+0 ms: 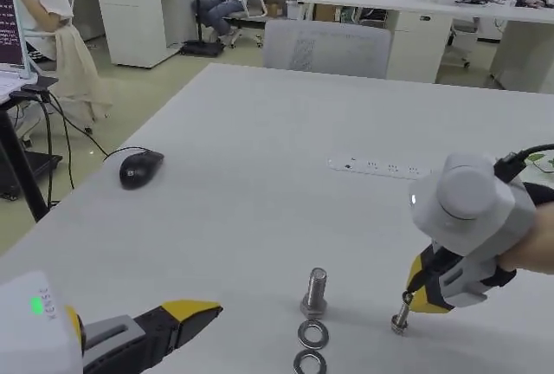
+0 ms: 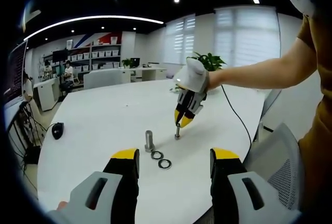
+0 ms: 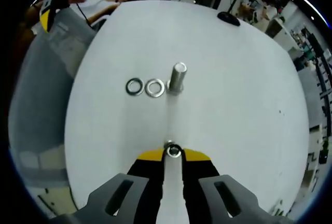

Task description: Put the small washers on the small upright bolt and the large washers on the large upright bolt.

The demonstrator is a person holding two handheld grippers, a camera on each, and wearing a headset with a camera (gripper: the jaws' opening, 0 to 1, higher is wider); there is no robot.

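Note:
The large upright bolt [image 1: 316, 291] stands on the white table [image 1: 260, 183], with two large washers [image 1: 312, 334] lying flat just in front of it. To its right stands the small upright bolt [image 1: 400, 319]. My right gripper [image 1: 414, 298] hovers at that bolt's top. In the right gripper view the right gripper [image 3: 173, 154] is shut on a small washer [image 3: 174, 151] directly over the small bolt, with the large bolt [image 3: 177, 78] and both large washers [image 3: 144, 87] beyond. My left gripper [image 2: 175, 168] is open and holds nothing, near the table's front edge, short of the large bolt [image 2: 149, 141].
A black mouse [image 1: 140, 167] lies at the left of the table and a white power strip [image 1: 376, 167] toward the far right. A grey chair [image 1: 327, 48] stands behind the far edge. A person's arm [image 2: 259, 73] reaches in from the right.

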